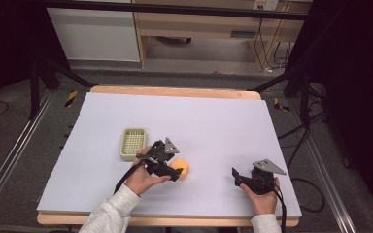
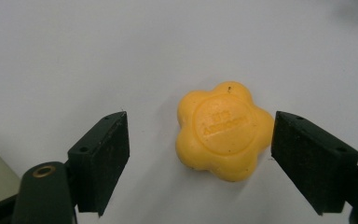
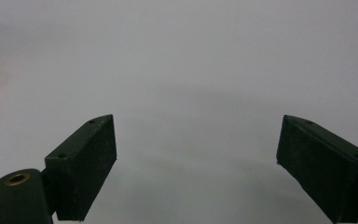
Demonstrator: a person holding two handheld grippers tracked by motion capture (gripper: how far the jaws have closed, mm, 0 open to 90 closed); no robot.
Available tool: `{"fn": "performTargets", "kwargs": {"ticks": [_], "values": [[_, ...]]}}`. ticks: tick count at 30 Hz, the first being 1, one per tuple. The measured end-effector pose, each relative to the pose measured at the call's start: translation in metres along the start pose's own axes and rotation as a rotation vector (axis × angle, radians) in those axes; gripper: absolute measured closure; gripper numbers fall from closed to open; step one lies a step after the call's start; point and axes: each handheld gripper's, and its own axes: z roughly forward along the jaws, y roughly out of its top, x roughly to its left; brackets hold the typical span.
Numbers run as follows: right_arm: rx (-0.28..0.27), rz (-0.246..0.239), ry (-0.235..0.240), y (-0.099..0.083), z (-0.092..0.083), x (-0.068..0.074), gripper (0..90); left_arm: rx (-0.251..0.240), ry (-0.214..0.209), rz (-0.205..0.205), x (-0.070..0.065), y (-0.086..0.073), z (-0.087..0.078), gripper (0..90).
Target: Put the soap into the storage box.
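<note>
Left gripper point(image 2: 200, 154) with fingers spread either side of the orange flower-shaped soap point(image 2: 223, 131) flat on the desk point(image 1: 213, 121), nearer the right-hand finger; right gripper point(image 3: 196, 172) spread, well apart.

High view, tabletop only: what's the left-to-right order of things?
Pale green slotted tray → left hand-held gripper → orange flower-shaped soap, which the gripper's tips partly overlap → right hand-held gripper.
</note>
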Motion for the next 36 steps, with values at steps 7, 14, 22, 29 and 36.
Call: {"fn": "performTargets", "kwargs": {"ticks": [7, 14, 22, 29, 36], "values": [[0.0, -0.014, -0.002, 0.0, 0.001, 0.0, 12.6, 0.026, -0.01, 0.025, -0.004, 0.002, 0.006, 18.3], [0.002, -0.012, 0.0, 0.0, 0.001, 0.0, 12.6, 0.049, -0.015, 0.033, -0.006, 0.003, 0.012, 16.7], [0.004, -0.011, -0.002, 0.0, 0.001, 0.0, 12.3, 0.089, -0.026, 0.046, -0.007, 0.004, 0.022, 16.2], [0.006, -0.01, 0.0, 0.0, 0.001, 0.0, 12.4, 0.119, -0.041, 0.037, -0.007, 0.001, 0.031, 16.5], [0.005, -0.01, 0.0, 0.0, 0.001, 0.0, 12.4, 0.133, -0.049, 0.037, -0.007, -0.001, 0.038, 18.6]]}}
